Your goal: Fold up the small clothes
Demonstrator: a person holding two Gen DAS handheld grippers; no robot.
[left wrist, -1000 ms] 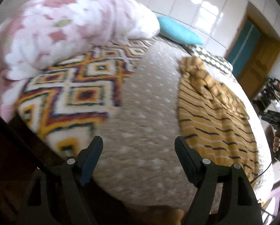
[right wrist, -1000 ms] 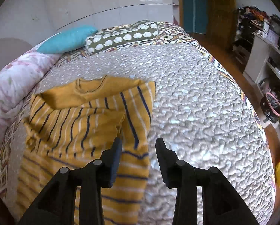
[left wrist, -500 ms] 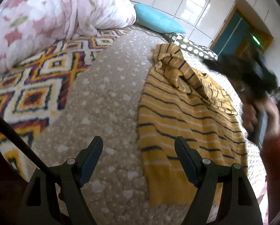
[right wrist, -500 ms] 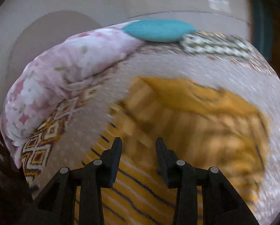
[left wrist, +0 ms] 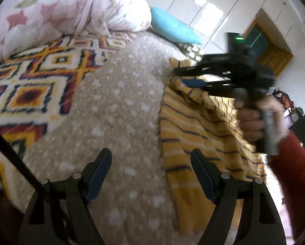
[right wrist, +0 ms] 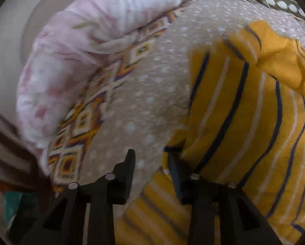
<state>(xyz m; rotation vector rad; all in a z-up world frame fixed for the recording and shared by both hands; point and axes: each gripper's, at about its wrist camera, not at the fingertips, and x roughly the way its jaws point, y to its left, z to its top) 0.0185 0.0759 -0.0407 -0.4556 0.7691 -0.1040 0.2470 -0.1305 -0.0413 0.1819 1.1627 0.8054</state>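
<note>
Fingers [right wrist: 130, 163] of right gripper [right wrist: 151, 163] apart, low beside striped sweater [right wrist: 244, 122].

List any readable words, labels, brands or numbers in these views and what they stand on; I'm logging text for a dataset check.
None can be read in either view.
The yellow striped sweater shows only stripes, no print or tag.
The patterned bedspread, floral duvet and teal pillow carry patterns only.
The right tool shows a green light, no lettering.
Shelf clutter at the far right edge is too blurred to read.
</note>
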